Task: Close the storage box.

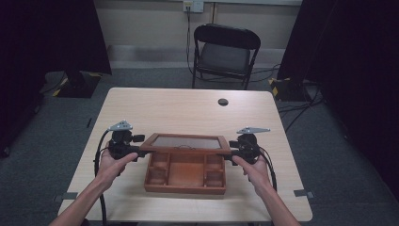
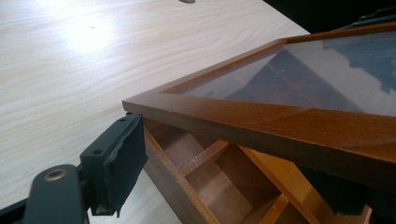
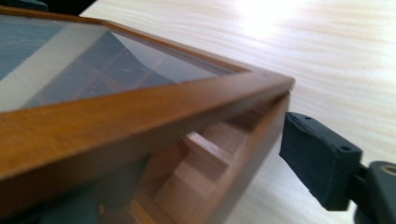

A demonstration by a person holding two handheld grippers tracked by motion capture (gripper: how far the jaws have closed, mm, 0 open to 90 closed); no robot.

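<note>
The wooden box stands in the middle of the table, close to the front edge where I sit. Its lid is lifted at the front and slopes up from the hinge side.

My left claw is at the left end of the lid and my right claw at the right end. Both stand fairly wide, with the lid frame between the jaws. In the left gripper view, the pad which I can see is just beside the wood and does not press on it. It is the same in the right gripper view, where the pad stands apart from the corner. The other jaw of each claw is hidden under the frame, and I think the lid rests on it.

I judge the lid to be light and stiff, but the glass pane is fragile and smooth. So I must take hold only on the wooden frame, at the two short ends, and never on the glass. The varnished wood looks slippery, so a firm, even grip from both sides is needed. The box below, with its compartments, looks heavier and should stay on the table.
</note>
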